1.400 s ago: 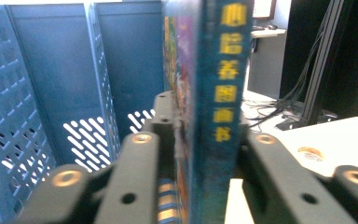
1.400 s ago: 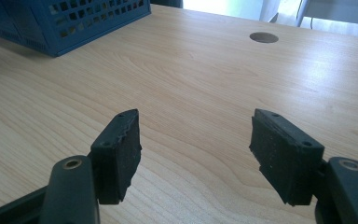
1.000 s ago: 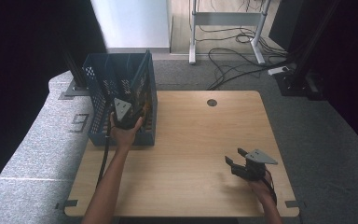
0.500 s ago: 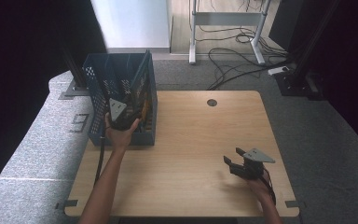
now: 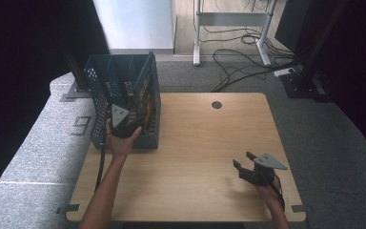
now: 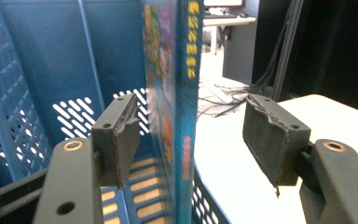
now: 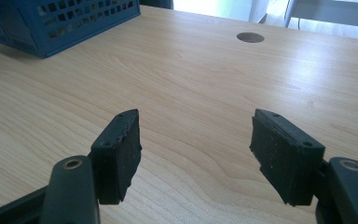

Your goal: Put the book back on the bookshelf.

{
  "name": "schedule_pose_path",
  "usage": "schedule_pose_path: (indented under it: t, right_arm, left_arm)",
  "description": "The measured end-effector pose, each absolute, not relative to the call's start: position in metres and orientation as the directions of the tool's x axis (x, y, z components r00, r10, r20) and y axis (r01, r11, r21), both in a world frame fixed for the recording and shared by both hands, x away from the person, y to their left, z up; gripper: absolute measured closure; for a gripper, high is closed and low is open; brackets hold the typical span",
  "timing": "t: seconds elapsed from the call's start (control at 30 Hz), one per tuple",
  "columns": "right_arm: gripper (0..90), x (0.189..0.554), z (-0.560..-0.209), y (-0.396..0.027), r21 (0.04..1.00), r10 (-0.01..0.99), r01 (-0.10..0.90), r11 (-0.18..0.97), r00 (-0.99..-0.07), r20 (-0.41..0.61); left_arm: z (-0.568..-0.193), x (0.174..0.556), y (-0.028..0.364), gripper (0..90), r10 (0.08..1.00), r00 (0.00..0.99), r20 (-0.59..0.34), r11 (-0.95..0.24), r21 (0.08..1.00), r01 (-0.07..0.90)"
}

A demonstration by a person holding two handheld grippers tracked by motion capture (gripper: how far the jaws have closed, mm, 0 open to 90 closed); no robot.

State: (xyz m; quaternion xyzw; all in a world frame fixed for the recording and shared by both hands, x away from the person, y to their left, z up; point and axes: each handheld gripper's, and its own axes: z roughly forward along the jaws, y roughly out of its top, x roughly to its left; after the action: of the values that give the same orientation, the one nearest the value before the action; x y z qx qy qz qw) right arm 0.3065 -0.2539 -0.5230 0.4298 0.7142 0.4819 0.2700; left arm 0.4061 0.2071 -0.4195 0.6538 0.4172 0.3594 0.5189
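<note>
- Left gripper (image 5: 132, 125) at the blue basket (image 5: 102, 86), table's 10 o'clock; jaws apart, just been opening; book (image 6: 175, 93) stands upright between the pads, neither pressing it
- Book sits in the basket's right-hand compartment, against the wall
- Best done by drawing straight back towards 6 o'clock; keep the pads off the spine so the book stays standing
- Right gripper (image 5: 242, 167) at 4 o'clock, jaws apart, nothing held; unmoved since the earlier frame

Book (image 6: 182, 93) cut off at twelve and six o'clock in the left gripper view, cover print too blurred to read. Crate (image 5: 124, 90) interior mostly hidden behind left gripper (image 5: 124, 125) and hand.
</note>
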Motion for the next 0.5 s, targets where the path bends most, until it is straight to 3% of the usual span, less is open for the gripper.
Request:
schedule_pose_path:
  t: [0.27, 0.5]
  right_arm:
    - [32.0, 0.307, -0.526, -0.251, 0.918, 0.869, 0.357, 0.173, -0.494, 0.028]
    - [32.0, 0.306, -0.524, -0.251, 0.919, 0.865, 0.352, 0.178, -0.502, 0.025]
  left_arm:
    - [-0.425, 0.399, 0.219, 34.7, 0.896, 0.438, -0.069, -0.039, 0.972, 0.232]
    - [-0.433, 0.388, 0.225, 34.6, 0.888, 0.449, -0.096, -0.026, 0.966, 0.258]
